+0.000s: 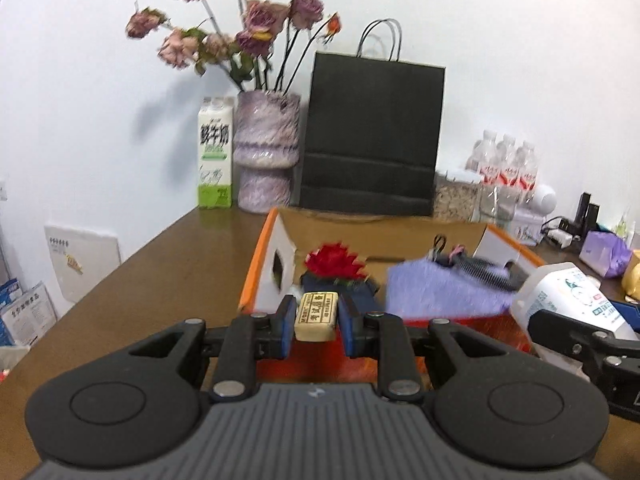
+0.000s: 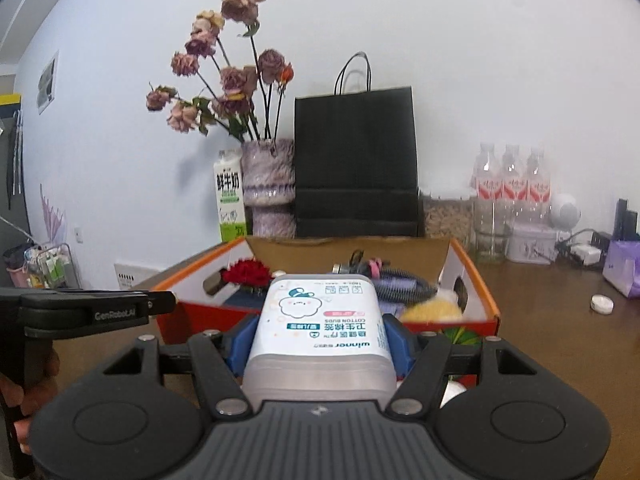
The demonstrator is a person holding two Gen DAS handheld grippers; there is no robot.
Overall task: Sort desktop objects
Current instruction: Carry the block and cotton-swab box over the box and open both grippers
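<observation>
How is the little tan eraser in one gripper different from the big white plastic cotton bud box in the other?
The tan rectangular eraser is small and solid; the white plastic cotton bud box is far bigger, with a cartoon label. The left gripper pinches the eraser narrowly; the right gripper spreads wide around the box. Both are gripped near the orange-edged cardboard box.

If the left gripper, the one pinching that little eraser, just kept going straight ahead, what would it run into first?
Probably the red flower lying in the orange-edged cardboard box. The left gripper, shut on the eraser, points at the box's inside, and the flower lies right in line. Depth is hard to judge through this lens.
</observation>
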